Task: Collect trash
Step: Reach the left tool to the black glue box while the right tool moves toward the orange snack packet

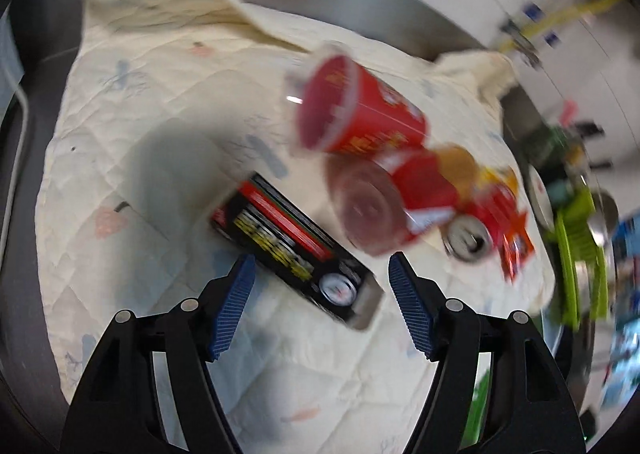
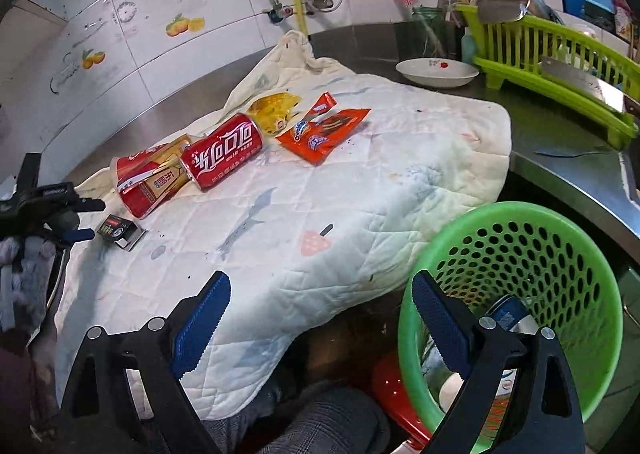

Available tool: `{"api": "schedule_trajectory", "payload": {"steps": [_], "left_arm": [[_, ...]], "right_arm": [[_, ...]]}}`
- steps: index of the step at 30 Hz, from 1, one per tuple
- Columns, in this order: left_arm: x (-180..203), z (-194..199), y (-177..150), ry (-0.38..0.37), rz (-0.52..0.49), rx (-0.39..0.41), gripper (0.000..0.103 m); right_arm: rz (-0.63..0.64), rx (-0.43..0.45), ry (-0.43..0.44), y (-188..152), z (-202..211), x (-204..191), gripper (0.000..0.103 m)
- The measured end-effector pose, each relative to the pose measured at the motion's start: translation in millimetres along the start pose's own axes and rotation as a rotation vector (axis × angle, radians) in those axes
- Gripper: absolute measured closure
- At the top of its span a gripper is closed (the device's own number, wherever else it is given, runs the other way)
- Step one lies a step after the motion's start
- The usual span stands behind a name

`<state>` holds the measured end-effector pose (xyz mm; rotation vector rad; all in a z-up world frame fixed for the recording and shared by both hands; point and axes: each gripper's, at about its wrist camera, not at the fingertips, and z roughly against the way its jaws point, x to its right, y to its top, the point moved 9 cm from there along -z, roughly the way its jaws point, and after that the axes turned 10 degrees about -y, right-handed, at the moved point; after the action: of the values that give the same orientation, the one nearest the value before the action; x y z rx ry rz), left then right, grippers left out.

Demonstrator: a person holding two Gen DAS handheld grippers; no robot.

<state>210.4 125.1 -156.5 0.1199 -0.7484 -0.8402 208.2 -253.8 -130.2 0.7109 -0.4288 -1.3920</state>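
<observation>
1. A green perforated basket [image 2: 560, 254], near right below the bench edge, holds a blue-labelled container and other trash.
2. On a quilted cloth [image 2: 360, 194] over the steel bench [image 2: 560, 142] lie a red can [image 2: 224, 150], red cups [image 2: 144, 182], wrappers [image 2: 324, 130] and a black box [image 1: 296, 250].
3. Left gripper [image 1: 320, 266] jaws are open over the box; right gripper [image 2: 320, 286] jaws are open and empty.
4. A green dish rack [image 2: 560, 54] stands far right by the tiled wall.

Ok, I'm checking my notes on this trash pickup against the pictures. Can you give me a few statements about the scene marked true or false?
1. The red soda can lies on its side on the quilted cloth. True.
2. The left gripper is clamped on the small black box. False: its jaws stand open, the box lies on the cloth ahead of them.
3. The green basket already holds items. True.
4. The right gripper carries the orange wrapper. False: it is open and empty.
</observation>
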Motion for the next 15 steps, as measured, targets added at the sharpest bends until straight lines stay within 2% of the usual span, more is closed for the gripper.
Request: {"api": "schedule_trajectory", "payload": {"steps": [4, 15], "left_arm": [[-14, -9, 9, 0.027, 0.097, 0.01, 0.034], [-23, -28, 19, 0.122, 0.179, 0.018, 0.034]], "right_arm": [[-0.006, -0.018, 0.016, -4, -8, 3, 0.014], [-0.023, -0.04, 0.042, -7, -21, 13, 0.014]]}}
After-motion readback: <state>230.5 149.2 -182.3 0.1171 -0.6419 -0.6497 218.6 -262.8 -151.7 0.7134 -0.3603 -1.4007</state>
